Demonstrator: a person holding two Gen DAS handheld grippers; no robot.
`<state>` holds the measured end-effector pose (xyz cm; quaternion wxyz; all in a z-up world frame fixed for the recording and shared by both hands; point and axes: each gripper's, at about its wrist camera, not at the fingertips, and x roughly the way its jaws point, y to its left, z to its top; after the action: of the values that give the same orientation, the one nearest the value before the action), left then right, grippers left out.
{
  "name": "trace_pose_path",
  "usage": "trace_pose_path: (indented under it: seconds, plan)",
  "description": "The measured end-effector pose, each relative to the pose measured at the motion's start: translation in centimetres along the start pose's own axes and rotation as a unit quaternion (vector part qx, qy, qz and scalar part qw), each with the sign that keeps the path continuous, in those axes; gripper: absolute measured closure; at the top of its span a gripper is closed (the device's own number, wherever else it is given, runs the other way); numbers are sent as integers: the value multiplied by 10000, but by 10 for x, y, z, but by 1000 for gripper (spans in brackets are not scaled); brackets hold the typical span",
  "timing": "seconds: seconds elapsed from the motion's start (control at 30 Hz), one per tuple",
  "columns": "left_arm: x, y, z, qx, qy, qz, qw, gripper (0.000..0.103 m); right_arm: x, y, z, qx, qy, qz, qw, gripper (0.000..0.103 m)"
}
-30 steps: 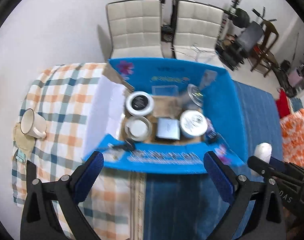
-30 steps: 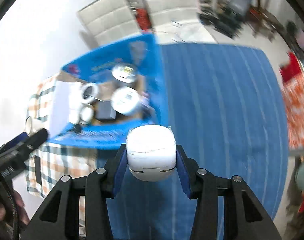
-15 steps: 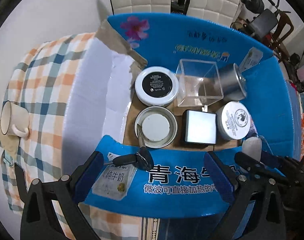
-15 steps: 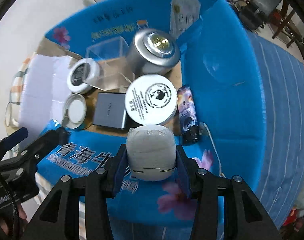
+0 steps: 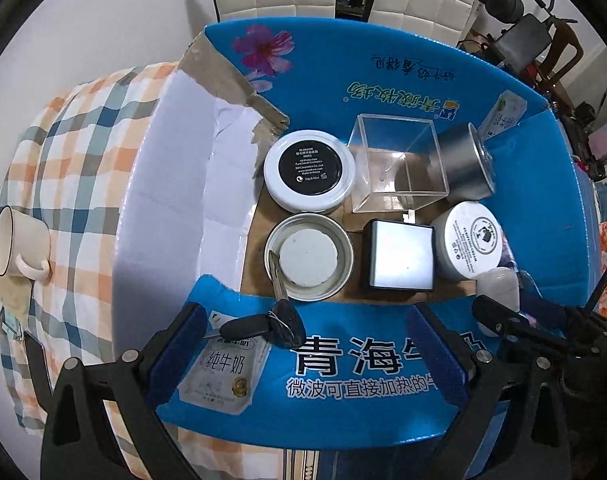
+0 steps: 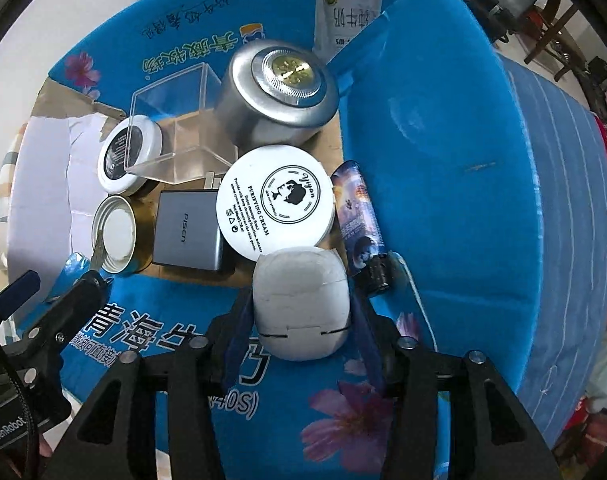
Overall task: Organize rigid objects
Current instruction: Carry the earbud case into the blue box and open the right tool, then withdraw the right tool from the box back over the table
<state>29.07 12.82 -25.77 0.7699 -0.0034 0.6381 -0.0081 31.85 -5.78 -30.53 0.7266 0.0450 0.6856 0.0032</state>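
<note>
Both tools now hang low over the blue carton, no longer back above the bed. Right tool: pinching the white rounded case, now at the near flap beside the cream jar and the purple tube (release looks close). Left tool: spread, empty, over the keys on the near flap. Carton contents: clear cube, silver tin, grey charger.

A brushed metal tin sits at twelve o'clock above the glossy white plastic jar; the clear plastic cube looks smooth, the cardboard box glossy-printed.
</note>
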Motion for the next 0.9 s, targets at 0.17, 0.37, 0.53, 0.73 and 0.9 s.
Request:
trace_pose_path:
  seconds: [0.17,0.37,0.53,0.73,0.9]
  plan:
    - [-17,-2,-1,27,-110,17,9999,1,-17,5,3,-64,-231,-213,9995,26]
    - [-54,-7,-6,70,-330,11,9994,1,-56,-2,-7,-93,-470,-231,9986,26]
    - [-92,-10,-12,74,-560,-17,9984,1,-96,-5,-20,-102,-755,-139,9970,19]
    - [-156,-17,-26,129,-937,-53,9955,1,-161,-13,-44,-16,-1104,52,9939,16]
    - [-203,-21,-40,160,-1287,-86,9915,1,-223,-18,-76,-8,-1489,149,9887,14]
